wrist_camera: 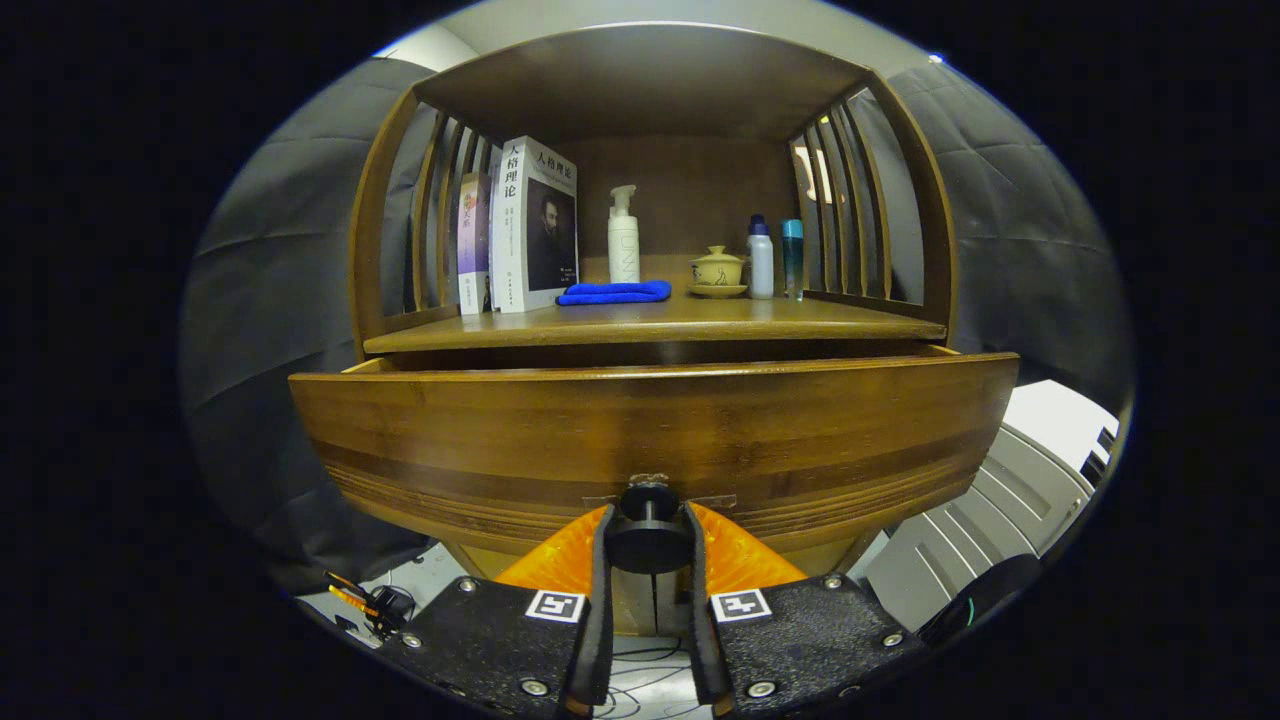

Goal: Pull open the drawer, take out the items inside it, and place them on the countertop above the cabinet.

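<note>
The gripper (pixel 649 535) is clamping the round knob (pixel 649 543) of the rigid, probably heavy wooden drawer (pixel 650 430), its only handhold.

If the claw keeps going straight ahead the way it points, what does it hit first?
The claw is shut on the round dark knob, so it would press straight into the brown wooden drawer front behind it.

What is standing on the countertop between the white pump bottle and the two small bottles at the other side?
In the gripper view, a yellow lidded teacup on a saucer stands between the pump bottle and the two small bottles.
</note>
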Demonstrator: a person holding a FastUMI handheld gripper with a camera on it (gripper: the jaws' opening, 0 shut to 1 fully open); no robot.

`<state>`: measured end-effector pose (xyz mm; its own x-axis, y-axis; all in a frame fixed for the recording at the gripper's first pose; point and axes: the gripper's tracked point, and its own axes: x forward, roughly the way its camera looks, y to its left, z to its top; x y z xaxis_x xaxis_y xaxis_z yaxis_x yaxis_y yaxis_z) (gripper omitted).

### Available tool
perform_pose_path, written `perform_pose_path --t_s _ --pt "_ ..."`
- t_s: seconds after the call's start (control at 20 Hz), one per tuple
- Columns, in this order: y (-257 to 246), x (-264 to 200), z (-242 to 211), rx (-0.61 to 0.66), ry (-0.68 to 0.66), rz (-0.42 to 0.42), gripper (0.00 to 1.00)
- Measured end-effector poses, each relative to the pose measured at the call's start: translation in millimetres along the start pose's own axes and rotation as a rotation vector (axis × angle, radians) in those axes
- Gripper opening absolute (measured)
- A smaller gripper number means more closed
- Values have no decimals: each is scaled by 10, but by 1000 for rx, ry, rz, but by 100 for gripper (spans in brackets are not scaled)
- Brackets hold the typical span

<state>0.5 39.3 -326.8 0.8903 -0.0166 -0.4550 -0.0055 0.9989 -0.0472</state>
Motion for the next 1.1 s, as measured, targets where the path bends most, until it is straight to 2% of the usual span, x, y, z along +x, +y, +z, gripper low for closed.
perform_pose_path --t_s 0.1,0.65,1.1 --pt "-2 -85 -12 -31 0 2 32" --pt "19 -593 -214 -34 16 -14 32" --pt "66 -1018 -393 -35 58 21 32"
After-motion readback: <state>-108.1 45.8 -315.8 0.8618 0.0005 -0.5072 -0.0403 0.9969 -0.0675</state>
